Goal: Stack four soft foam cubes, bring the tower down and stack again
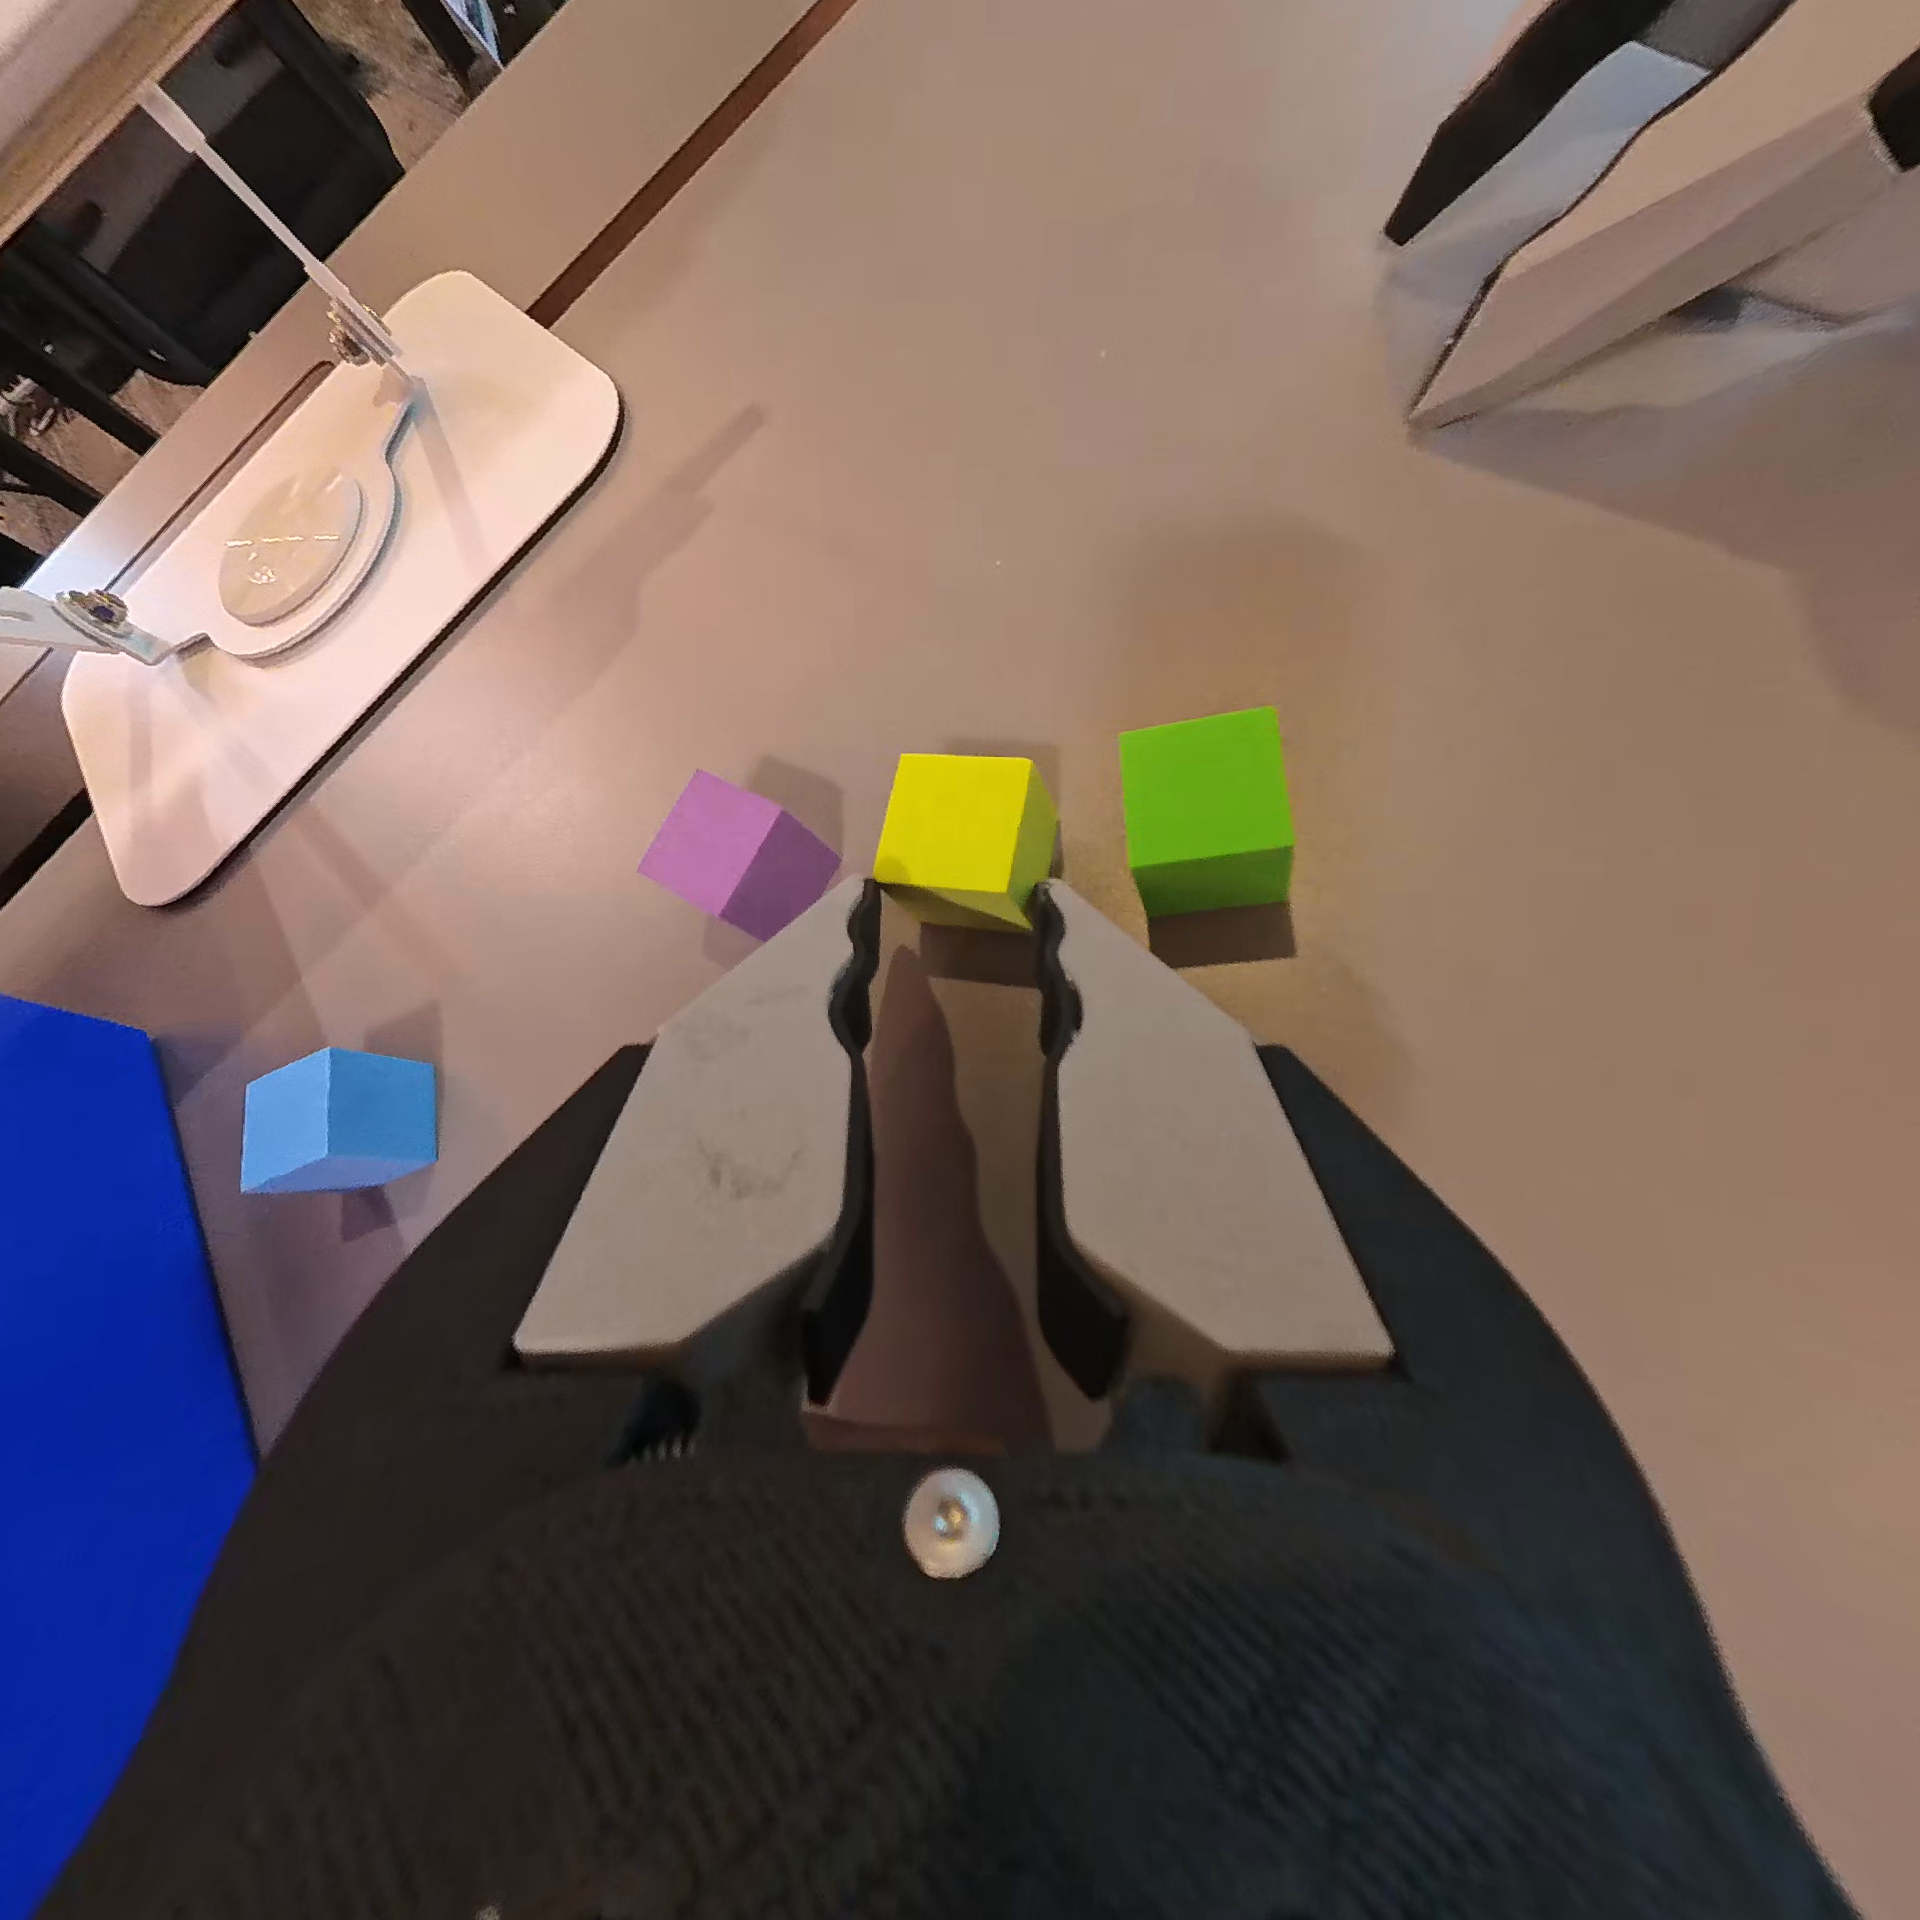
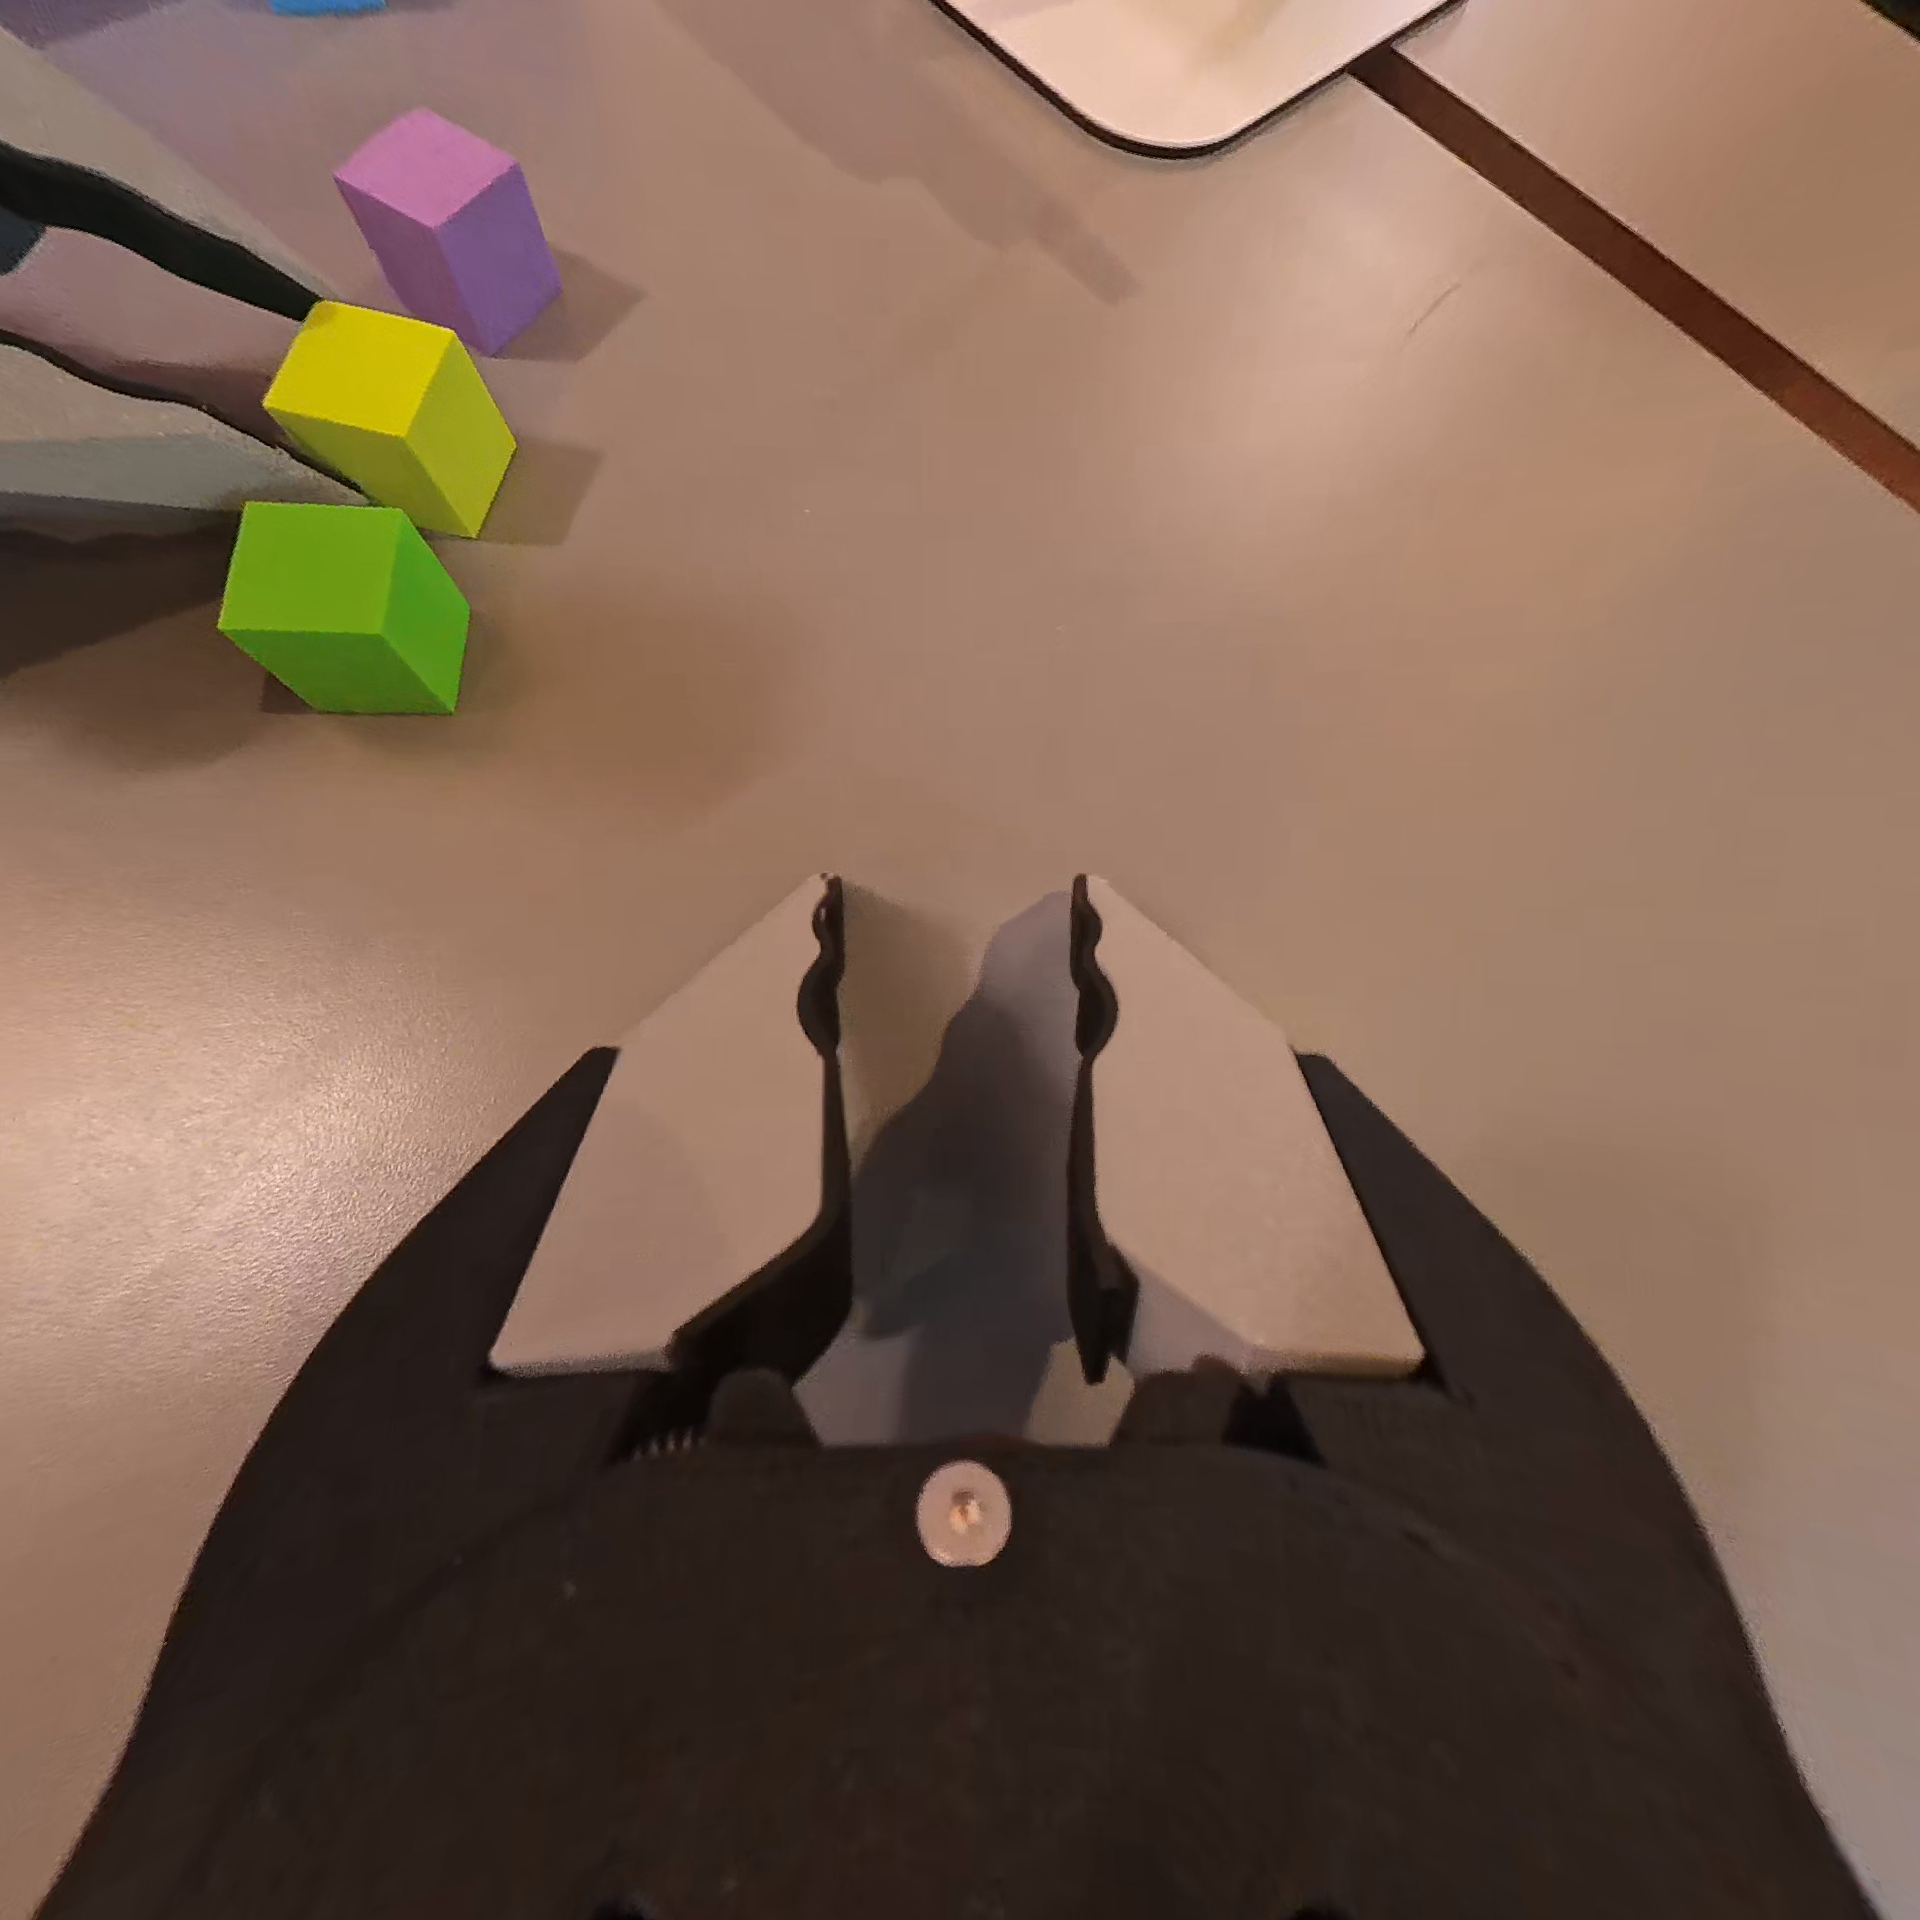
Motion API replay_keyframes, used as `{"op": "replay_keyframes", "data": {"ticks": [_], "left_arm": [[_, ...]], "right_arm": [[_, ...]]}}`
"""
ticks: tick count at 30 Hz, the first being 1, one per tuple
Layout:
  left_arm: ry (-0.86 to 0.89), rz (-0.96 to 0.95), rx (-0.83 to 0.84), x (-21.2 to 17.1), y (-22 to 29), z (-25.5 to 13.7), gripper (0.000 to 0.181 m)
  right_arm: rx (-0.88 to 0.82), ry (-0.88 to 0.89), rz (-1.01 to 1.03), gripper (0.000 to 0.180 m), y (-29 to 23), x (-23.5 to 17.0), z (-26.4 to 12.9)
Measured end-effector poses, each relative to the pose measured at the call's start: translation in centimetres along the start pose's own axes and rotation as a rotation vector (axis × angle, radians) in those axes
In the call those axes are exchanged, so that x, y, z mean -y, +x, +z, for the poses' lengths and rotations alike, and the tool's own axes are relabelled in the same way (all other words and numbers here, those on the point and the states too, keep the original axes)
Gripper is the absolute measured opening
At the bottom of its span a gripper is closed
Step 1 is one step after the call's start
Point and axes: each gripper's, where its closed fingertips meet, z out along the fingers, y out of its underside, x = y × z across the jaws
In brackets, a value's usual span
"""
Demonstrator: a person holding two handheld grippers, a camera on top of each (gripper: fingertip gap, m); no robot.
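No tower atm: yellow cube (image 1: pixel 961 831), green cube (image 1: pixel 1205 805), purple cube (image 1: pixel 732 852) & blue cube (image 1: pixel 338 1117) all lie singly mid-surface (image 1: pixel 1039 416), left tongs (image 1: pixel 956 899) parted, tips flanking yellow w/o clamping, right tongs (image 2: pixel 951 894) released, empty; all stacking left.

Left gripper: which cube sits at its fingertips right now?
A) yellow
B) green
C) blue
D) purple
A: the left gripper has its open fingertips on either side of the yellow cube's near edge, with purple and green flanking and blue off to the left.
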Motion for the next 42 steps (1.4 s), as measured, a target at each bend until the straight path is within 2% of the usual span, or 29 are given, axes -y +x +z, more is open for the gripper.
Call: {"op": "replay_keyframes", "data": {"ticks": [7,15,24,33,42], "left_arm": [[0.0,-0.034,-0.065,-0.3,0.5,-0.6,0.027],[0.002,0.027,-0.019,-0.2,0.6,-0.4,0.027],[0.046,0.086,-0.138,0.8,3.6,-0.8,0.027],[0.052,-0.008,-0.276,1.3,4.9,-2.2,0.029],[0.109,-0.125,-0.151,1.9,0.9,-2.8,0.036]], "right_arm": [[-0.016,0.004,-0.035,0.039,-0.4,0.1,0.0],[-0.013,0.005,-0.035,0.038,-0.4,0.1,0.0],[-0.016,0.007,-0.055,0.036,-0.6,0.2,0.0],[-0.017,0.008,-0.06,0.036,-0.9,0.2,0.0],[-0.015,0.009,-0.064,0.038,-1.0,0.2,-0.1]]}}
